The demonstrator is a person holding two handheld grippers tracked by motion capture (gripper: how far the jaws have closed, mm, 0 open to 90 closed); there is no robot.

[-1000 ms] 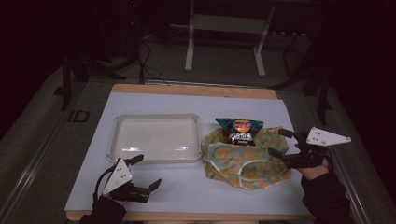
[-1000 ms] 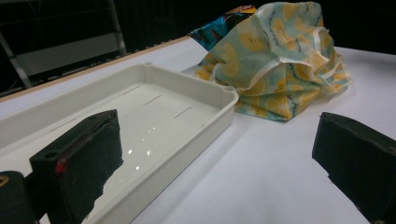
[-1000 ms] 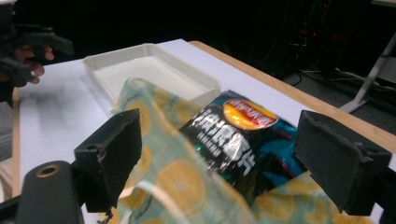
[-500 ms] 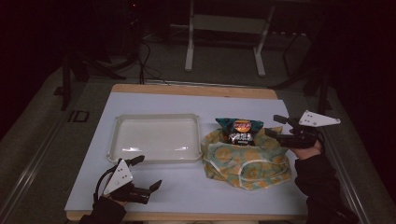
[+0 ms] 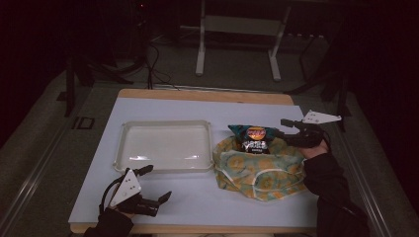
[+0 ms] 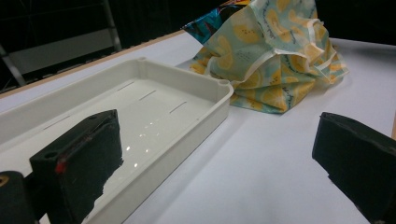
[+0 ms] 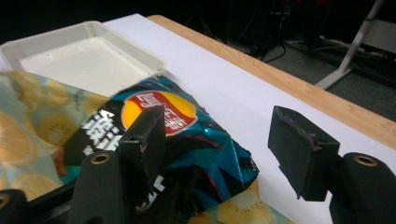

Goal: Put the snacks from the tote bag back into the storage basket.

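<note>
A dark blue chip bag with an orange logo sticks out of a lemon-print cloth bag at the table's right. My right gripper reaches in from the right at the chip bag's far end. In the right gripper view its jaws have just been closing; the gripper stands open, with the chip bag's crinkled top end between the jaws and the right pad clear of it. My left gripper rests near the front left edge, open and holding nothing; its view shows the gripper beside the white tray.
The white tray holds nothing and sits left of the cloth bag. Bare white table top lies around it, with a wooden edge at the back. Behind the table stand a metal frame and floor cables.
My right gripper has moved left and away from me, from beside the cloth bag to the chip bag's far end, and its jaws have narrowed. The left gripper stayed put.
</note>
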